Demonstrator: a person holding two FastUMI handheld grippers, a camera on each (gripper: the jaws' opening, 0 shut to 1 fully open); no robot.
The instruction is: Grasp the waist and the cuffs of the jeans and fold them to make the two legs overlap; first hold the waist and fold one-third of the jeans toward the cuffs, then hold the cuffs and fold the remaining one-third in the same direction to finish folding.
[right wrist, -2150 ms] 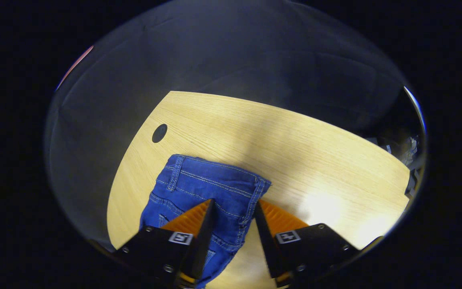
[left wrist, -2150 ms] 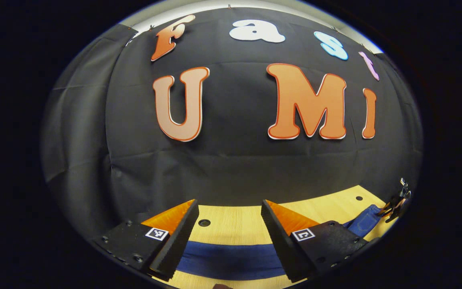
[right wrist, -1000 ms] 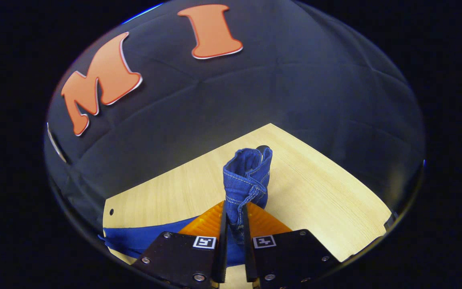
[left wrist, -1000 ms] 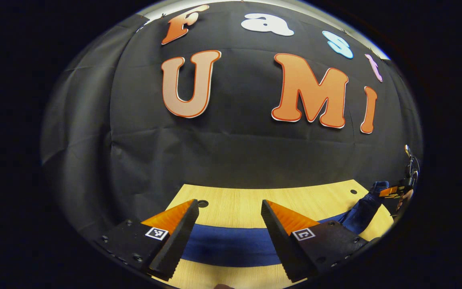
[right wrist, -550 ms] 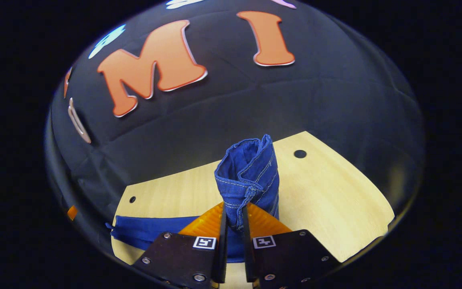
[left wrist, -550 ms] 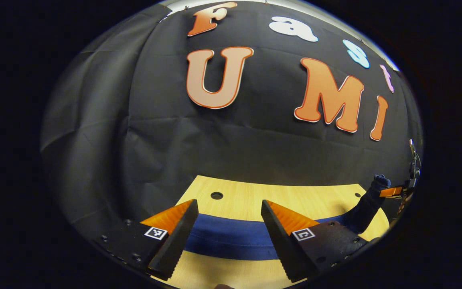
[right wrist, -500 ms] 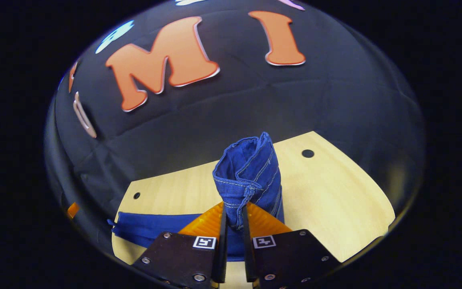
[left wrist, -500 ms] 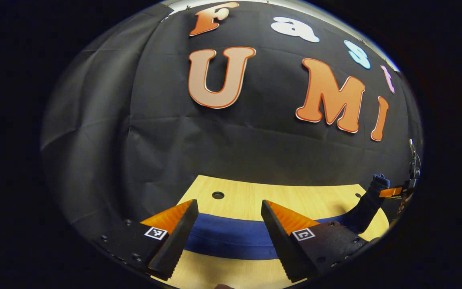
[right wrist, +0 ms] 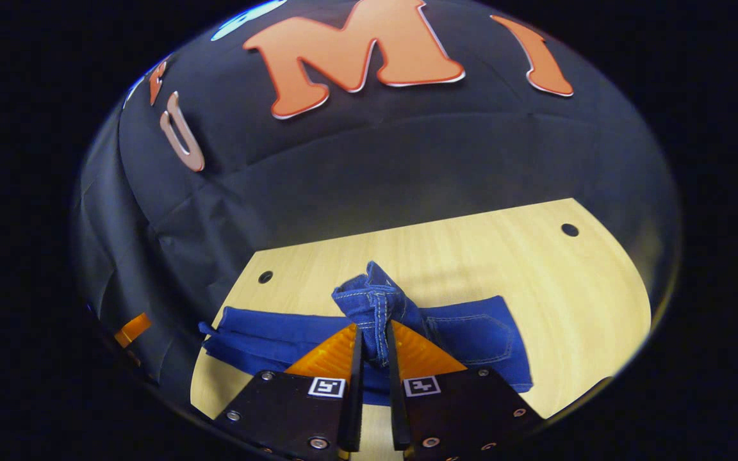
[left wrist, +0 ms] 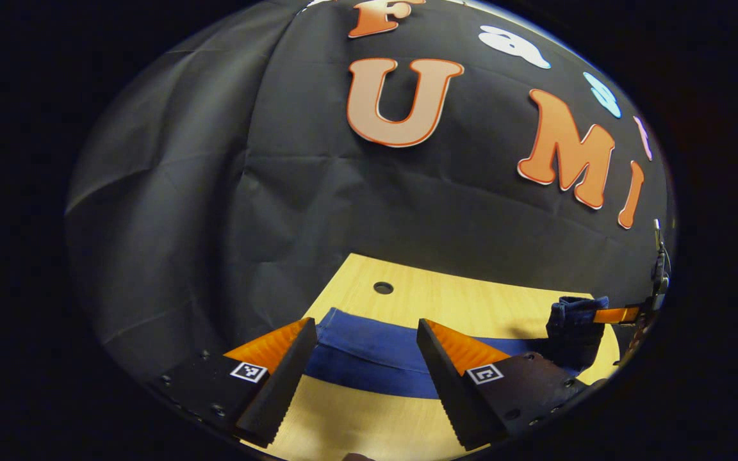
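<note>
On a wooden tabletop lies one pair of blue jeans, stretched lengthwise. The left gripper hovers over the cuff end, jaws apart. Further right, the right gripper has its jaws clamped on the bunched waist. The denim looks soft, floppy and fairly heavy; hems grip best.

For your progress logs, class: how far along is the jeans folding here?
Done: the jeans lie leg over leg on the table. In hand: the right tool is clamped on the waist, carrying it over the legs toward the cuffs. Left: laying it down, then the cuff fold; the left tool is open.
</note>
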